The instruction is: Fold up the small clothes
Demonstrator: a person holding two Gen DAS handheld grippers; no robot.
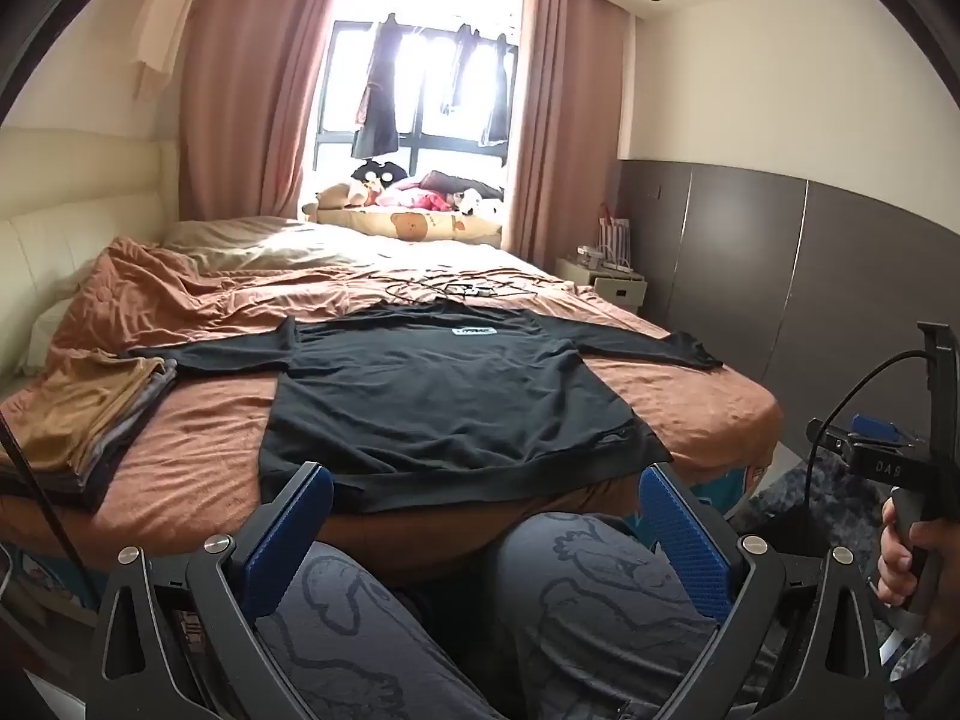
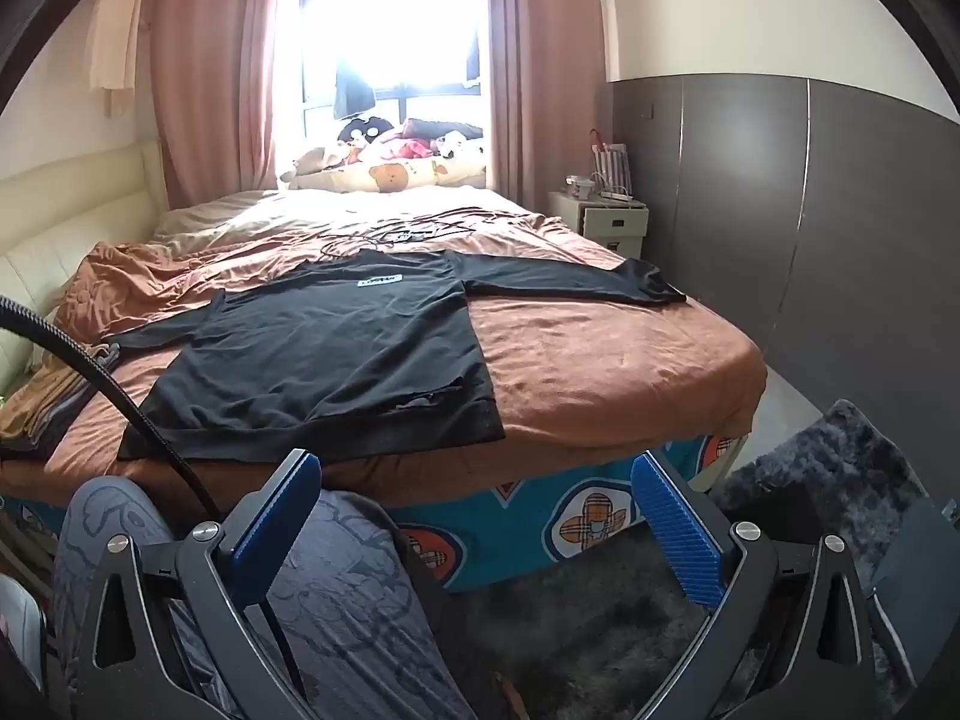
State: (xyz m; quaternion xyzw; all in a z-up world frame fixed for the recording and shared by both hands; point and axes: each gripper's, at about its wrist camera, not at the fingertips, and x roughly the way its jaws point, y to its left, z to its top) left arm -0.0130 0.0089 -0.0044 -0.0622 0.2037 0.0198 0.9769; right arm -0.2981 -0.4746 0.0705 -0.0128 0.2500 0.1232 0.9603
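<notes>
A black long-sleeved shirt (image 1: 438,396) (image 2: 336,354) lies flat on the brown bedcover, both sleeves spread out, its hem at the near edge of the bed. A stack of folded clothes (image 1: 84,414) (image 2: 42,402) sits to its left. My left gripper (image 1: 486,516) is open, short of the hem and above a person's knees, with nothing between its blue pads (image 1: 288,540). My right gripper (image 2: 477,504) is open too, in front of the bed's near side and to the right of the shirt, empty. In the left wrist view a hand holds the right gripper's handle (image 1: 900,534) at the right edge.
The bed (image 2: 600,360) fills the room's middle, with a rumpled quilt (image 1: 150,294) at the back left and cables (image 1: 444,288) beyond the shirt. Plush toys (image 1: 408,192) line the window sill. A white bedside cabinet (image 2: 606,222) stands at the right. A dark fluffy rug (image 2: 828,468) covers the floor.
</notes>
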